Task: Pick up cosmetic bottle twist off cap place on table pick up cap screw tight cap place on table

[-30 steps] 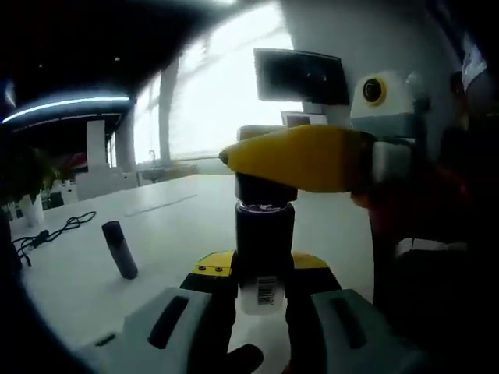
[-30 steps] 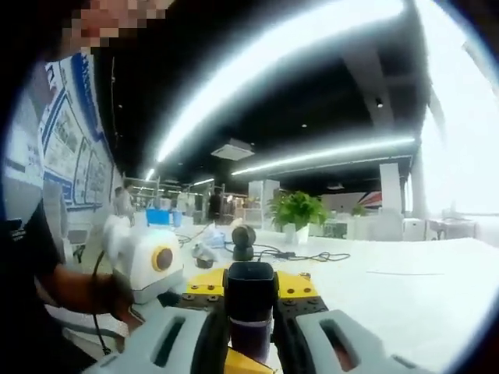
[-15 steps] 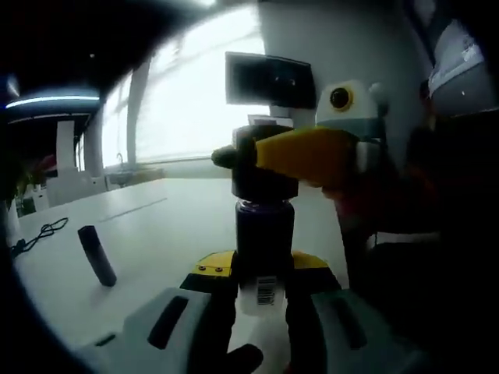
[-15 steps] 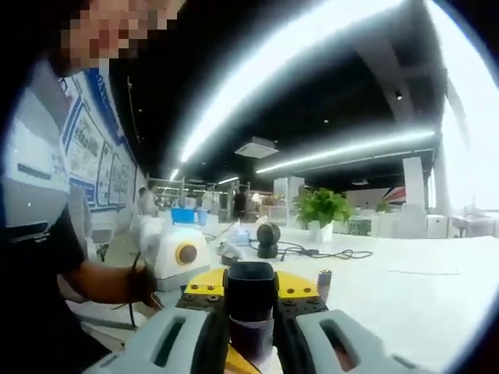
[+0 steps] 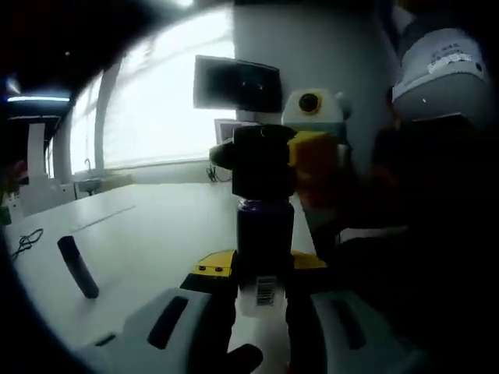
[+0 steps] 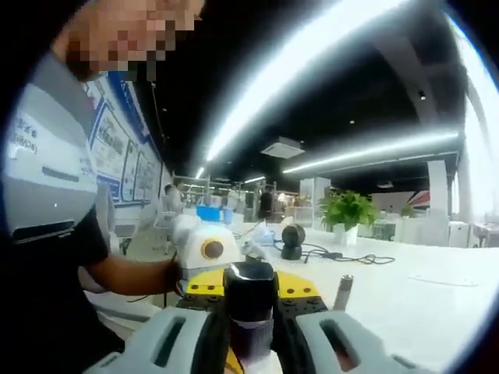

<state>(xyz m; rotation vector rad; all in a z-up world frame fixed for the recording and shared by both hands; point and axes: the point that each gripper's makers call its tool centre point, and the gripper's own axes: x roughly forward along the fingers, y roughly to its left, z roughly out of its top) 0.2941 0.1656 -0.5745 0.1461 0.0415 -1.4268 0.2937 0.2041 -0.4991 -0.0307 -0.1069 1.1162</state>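
Note:
In the left gripper view a dark cosmetic bottle (image 5: 263, 238) with a white barcode label stands upright between the jaws of my left gripper (image 5: 261, 276), which is shut on its lower body. Its black cap (image 5: 261, 165) sits on top of the neck. My right gripper (image 5: 312, 160), yellow-jawed, comes in from the right and clamps the cap. In the right gripper view the black cap (image 6: 249, 283) sits pinched between the jaws of my right gripper (image 6: 249, 300), with the bottle (image 6: 249, 340) hanging below it.
A white table (image 5: 156, 234) stretches to the left, and a small dark tube (image 5: 78, 266) stands tilted on it. The same tube (image 6: 341, 292) appears in the right gripper view, with a round dark device (image 6: 292, 240), cables and a potted plant (image 6: 349, 212) behind. A person's sleeve (image 6: 47, 171) is close on the left.
The right gripper has turned about the cap, so its yellow jaw now looks short instead of lying across the left gripper view. Both cameras have swung; the grips stay the same.

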